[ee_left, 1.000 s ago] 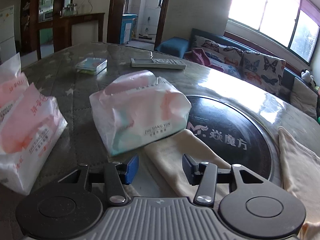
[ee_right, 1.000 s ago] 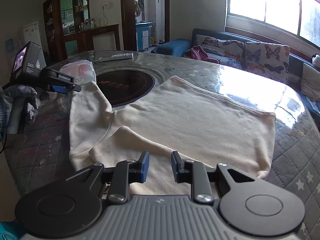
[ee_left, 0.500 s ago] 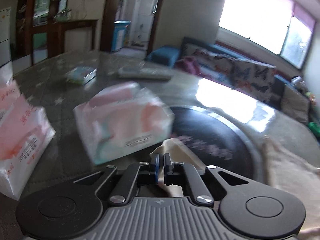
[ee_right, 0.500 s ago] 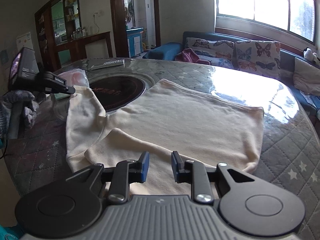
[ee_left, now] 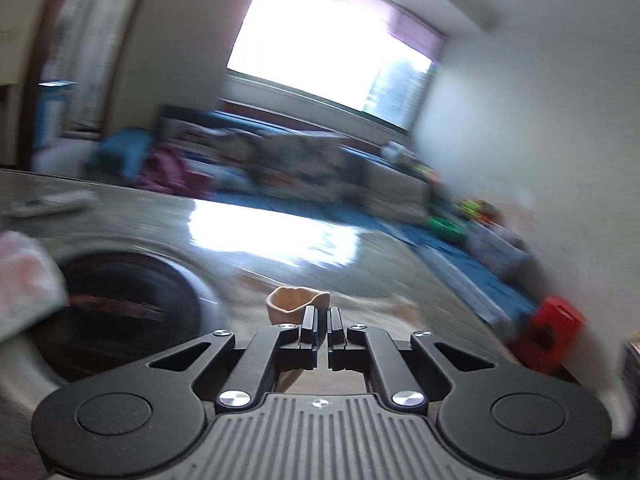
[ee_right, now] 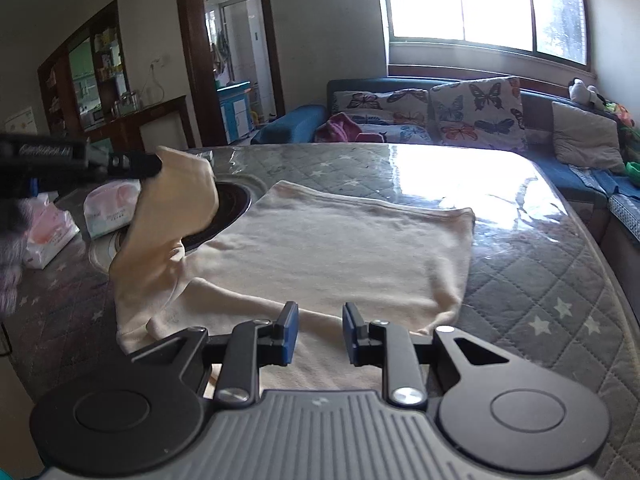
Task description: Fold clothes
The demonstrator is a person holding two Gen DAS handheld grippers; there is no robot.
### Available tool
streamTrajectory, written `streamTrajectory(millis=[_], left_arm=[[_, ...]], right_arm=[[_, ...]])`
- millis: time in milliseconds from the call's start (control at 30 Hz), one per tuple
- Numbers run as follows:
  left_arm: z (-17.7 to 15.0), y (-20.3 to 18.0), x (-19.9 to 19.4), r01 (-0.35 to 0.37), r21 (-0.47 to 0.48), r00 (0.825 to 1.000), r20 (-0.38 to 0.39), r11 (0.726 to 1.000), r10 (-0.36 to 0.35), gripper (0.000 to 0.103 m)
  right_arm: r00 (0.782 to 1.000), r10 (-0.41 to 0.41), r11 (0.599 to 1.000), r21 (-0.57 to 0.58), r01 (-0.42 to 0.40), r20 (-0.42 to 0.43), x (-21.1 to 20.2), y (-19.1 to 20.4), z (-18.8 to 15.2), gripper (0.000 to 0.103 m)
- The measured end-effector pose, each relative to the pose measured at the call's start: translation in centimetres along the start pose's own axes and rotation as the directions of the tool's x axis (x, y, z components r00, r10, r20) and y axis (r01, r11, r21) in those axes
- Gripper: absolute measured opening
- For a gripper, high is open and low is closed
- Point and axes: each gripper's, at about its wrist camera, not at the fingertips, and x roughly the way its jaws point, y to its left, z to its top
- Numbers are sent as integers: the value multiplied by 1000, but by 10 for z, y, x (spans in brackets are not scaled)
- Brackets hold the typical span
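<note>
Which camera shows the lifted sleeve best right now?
The right wrist view: the sleeve hangs in full from the left gripper, clear of the table. The blurred left wrist view shows only a cuff fold pinched between its fingers.

Both wrist views low over the table (left blurred), facing the sofa

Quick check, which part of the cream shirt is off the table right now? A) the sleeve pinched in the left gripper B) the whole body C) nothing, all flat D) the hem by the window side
A: the left gripper is shut on the sleeve and holds it raised, while the shirt body lies flat on the table and the right gripper is open.
</note>
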Motion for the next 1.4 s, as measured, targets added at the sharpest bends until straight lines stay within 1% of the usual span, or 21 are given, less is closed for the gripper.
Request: streamTrajectory(millis=[67, 133, 233, 367, 467, 533, 600, 633, 667, 767, 833, 933, 1000, 1100, 1267, 1300, 1333, 1400], left_arm=[[-7, -16, 7, 56, 24, 998, -31, 998, -56, 4], [-16, -28, 15, 95, 48, 994, -65, 994, -92, 5], [-32, -42, 29, 153, 67, 980, -139, 986, -143, 5], [-53, -54, 44, 177, 99, 962, -226, 979, -152, 7], [-67, -52, 42, 186, 97, 954, -254, 978, -157, 9], [-69, -51, 40, 195, 106, 951, -264, 975, -162, 9], [-68, -49, 35, 200, 130, 952, -260, 971, -161, 16], [-68, -48, 32, 201, 142, 953, -257, 969, -160, 26], [-67, -44, 27, 191, 153, 957, -247, 970, -149, 35], [-64, -28, 11, 139, 178, 971, -216, 974, -99, 40], [-63, -10, 0, 84, 173, 979, -198, 981, -49, 46], [-62, 15, -19, -10, 171, 984, -171, 985, 39, 50], [-64, 31, -30, -74, 162, 982, -161, 984, 100, 53], [-70, 49, -39, -134, 139, 972, -173, 981, 158, 54], [-81, 58, -40, -176, 151, 961, -187, 973, 203, 54], [-83, 57, -38, -176, 155, 961, -188, 972, 203, 54], [-84, 56, -37, -173, 157, 961, -190, 972, 201, 54], [-87, 55, -33, -171, 164, 960, -193, 972, 201, 54]], right_arm=[[1000, -10, 1000, 23, 10, 5, -3, -6, 0, 23], [1000, -16, 999, 44, 16, 3, -4, -11, -1, 23], [1000, -12, 996, 87, 13, -6, -4, -19, -4, 23], [1000, -26, 991, 128, 28, -15, -4, -28, -8, 23], [1000, -19, 987, 161, 23, -22, -4, -34, -10, 23], [1000, -2, 984, 180, 7, -29, -2, -37, -11, 23], [999, 15, 982, 190, -7, -37, 0, -36, -11, 24], [999, 21, 981, 193, -12, -41, 2, -35, -11, 24], [999, 27, 981, 194, -18, -45, 4, -34, -10, 24], [997, 47, 981, 192, -35, -60, 10, -29, -11, 25], [995, 60, 980, 193, -45, -74, 14, -27, -13, 33], [992, 79, 979, 195, -59, -96, 21, -24, -15, 35], [989, 88, 978, 200, -62, -122, 28, -20, -19, 35], [988, 86, 980, 191, -60, -130, 30, -15, -22, 35], [987, 73, 987, 155, -50, -144, 31, -5, -22, 35], [987, 63, 990, 134, -44, -148, 32, -2, -22, 32], [987, 60, 992, 121, -42, -151, 32, 1, -22, 24], [985, 59, 994, 106, -42, -160, 32, 5, -21, 12]])
